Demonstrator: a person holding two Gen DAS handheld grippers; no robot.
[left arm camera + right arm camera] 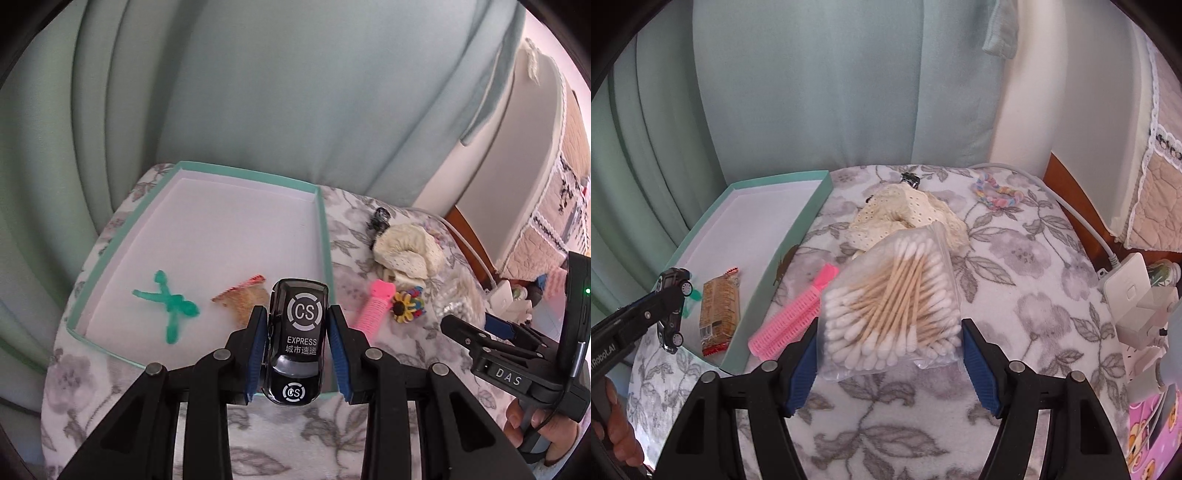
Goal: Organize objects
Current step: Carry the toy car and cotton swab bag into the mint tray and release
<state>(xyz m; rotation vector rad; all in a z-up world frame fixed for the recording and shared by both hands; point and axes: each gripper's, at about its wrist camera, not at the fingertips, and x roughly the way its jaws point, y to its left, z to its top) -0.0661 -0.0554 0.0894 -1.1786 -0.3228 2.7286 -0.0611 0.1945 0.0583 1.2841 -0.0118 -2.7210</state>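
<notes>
The left gripper (297, 354) is closed on a black toy car (297, 339), its blue pads pressed to the car's two sides. The car's long axis runs straight ahead along the fingers, nose toward the camera. In the right wrist view the car hangs clear above the near corner of the teal box (816, 201), just over its white floor.

Ahead of the left fingers and slightly to their left, inside the box, lie a wrapped biscuit packet (243, 299) and a green stretchy toy figure (171, 302). So the drop point sits directly forward and below, and the left hand is the nearer one to the box.

The right gripper (888, 365) stands wide open, fingers on either side of a clear bag of cotton swabs (892, 299). Whether the bag touches the pads is hard to tell; it seems to rest on the floral blanket (1015, 266) between them. The swabs lie diagonally across the gap.

Left of the right fingers a pink hair roller clip (792, 317) lies just beside the box wall. Further forward are a cream lace cloth (908, 210) and, beyond that, a pastel scrunchie (995, 194).
</notes>
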